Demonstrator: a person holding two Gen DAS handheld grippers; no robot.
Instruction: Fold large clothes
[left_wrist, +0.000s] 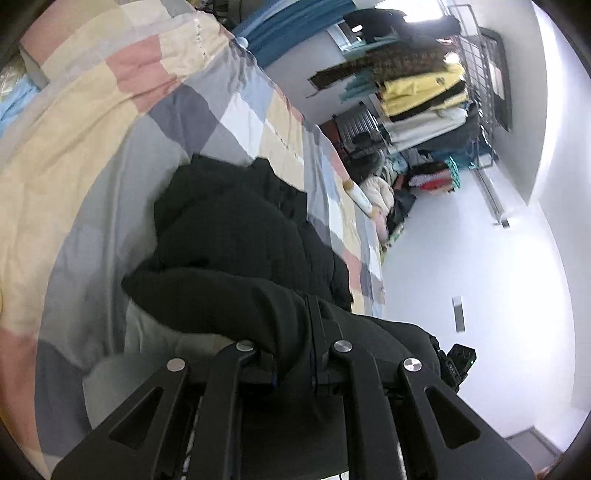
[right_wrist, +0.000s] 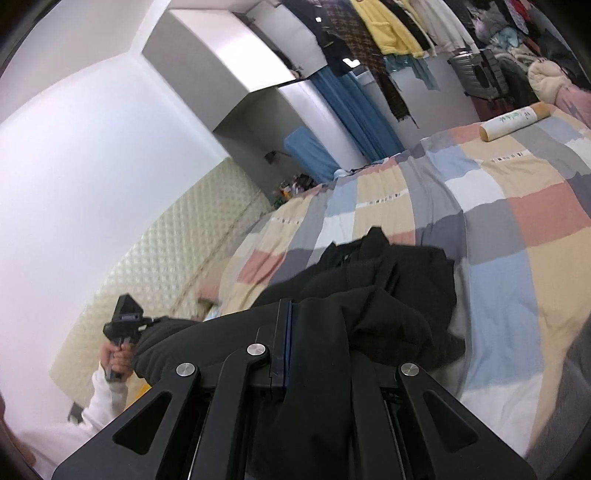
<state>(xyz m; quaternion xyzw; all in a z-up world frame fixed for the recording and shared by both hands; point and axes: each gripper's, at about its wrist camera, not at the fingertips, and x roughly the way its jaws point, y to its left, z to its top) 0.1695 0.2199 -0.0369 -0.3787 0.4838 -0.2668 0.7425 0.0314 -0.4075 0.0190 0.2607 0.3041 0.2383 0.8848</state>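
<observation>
A large black garment (left_wrist: 240, 236) lies bunched on a checked quilt (left_wrist: 92, 155) on the bed. My left gripper (left_wrist: 295, 354) is shut on a fold of the black garment, which drapes over its fingers and hides the tips. In the right wrist view the same garment (right_wrist: 369, 295) stretches from the quilt (right_wrist: 517, 221) up into my right gripper (right_wrist: 314, 332), which is shut on its edge. The left gripper (right_wrist: 123, 321) also shows there at the far left, held in a hand, with the cloth running to it.
A cardboard tube (right_wrist: 513, 122) lies on the far side of the bed (left_wrist: 360, 197). A rack of hanging clothes (left_wrist: 421, 92) and a pile of clothes on the floor stand beyond the bed. A padded headboard (right_wrist: 166, 251) and blue curtain (right_wrist: 354, 110) line the wall.
</observation>
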